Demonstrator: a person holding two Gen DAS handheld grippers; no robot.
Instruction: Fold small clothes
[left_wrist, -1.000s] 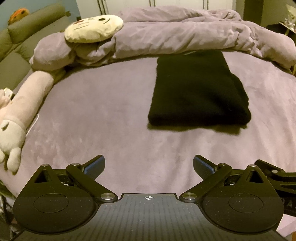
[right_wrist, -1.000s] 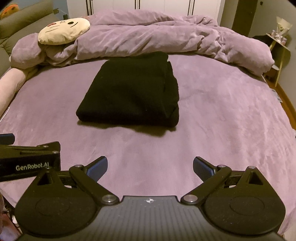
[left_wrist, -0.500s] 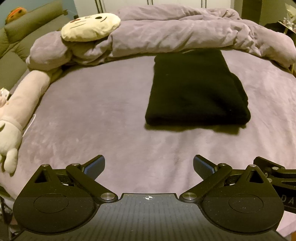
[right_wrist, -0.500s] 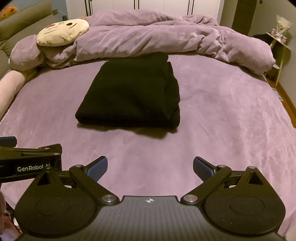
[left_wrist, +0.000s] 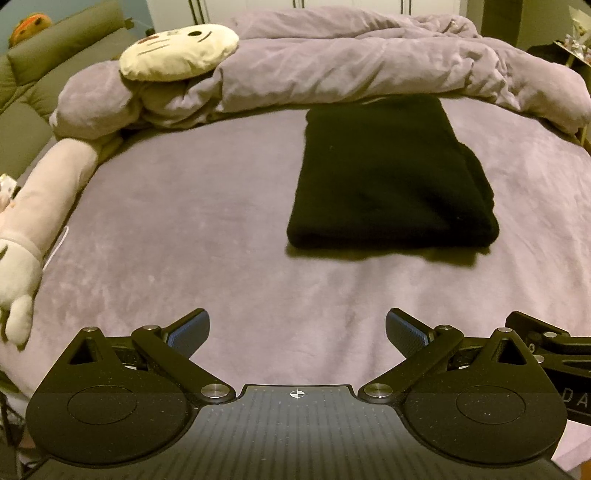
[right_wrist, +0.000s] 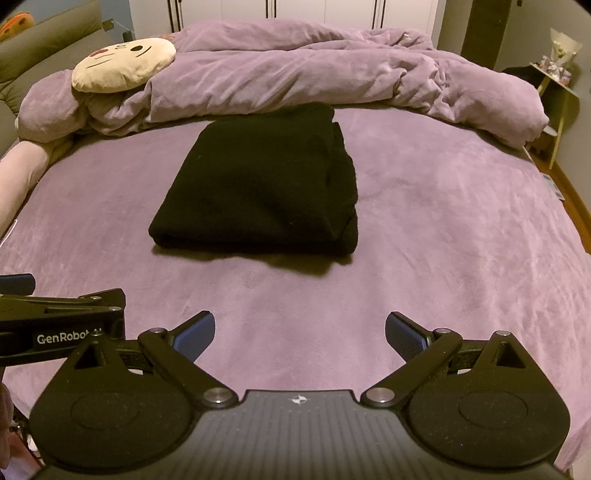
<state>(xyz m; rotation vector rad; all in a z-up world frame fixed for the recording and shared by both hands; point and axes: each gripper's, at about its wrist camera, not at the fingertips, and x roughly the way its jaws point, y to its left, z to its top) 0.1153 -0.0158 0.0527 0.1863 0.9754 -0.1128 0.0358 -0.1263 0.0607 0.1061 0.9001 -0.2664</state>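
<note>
Left wrist view: my left gripper (left_wrist: 297, 330) hangs above bare purple bed (left_wrist: 166, 221) with its jaws spread wide and nothing between them. The black cloth (left_wrist: 388, 177) lies ahead and to the right of the fingers, well apart from them, already a flat rectangle with a thick rolled edge facing me. A cat cushion (left_wrist: 177, 51) sits on the bunched duvet (left_wrist: 369, 70) beyond it, and a long plush (left_wrist: 40, 206) runs down the left edge. The other tool's body shows at my right, just beside this one

Right wrist view: my right gripper (right_wrist: 300, 332) is likewise released, empty, over bare bed (right_wrist: 461, 221). The cloth (right_wrist: 258, 184) lies ahead and slightly left of the fingers, well apart. Its right side shows stacked layers that do not line up perfectly; the near edge looks plump and tidy. The cushion (right_wrist: 123, 68) and duvet (right_wrist: 332, 74) lie beyond

I judge the folding done or nearly so, and the step in hand is checking the result. If I touch it again, I would come in low with one pad under the near right corner and pinch every layer together, since grabbing only the top layer would peel the stack open. I would press the uneven right side flush, not drag, because the plush bed surface will likely grip the cloth and skew it
</note>
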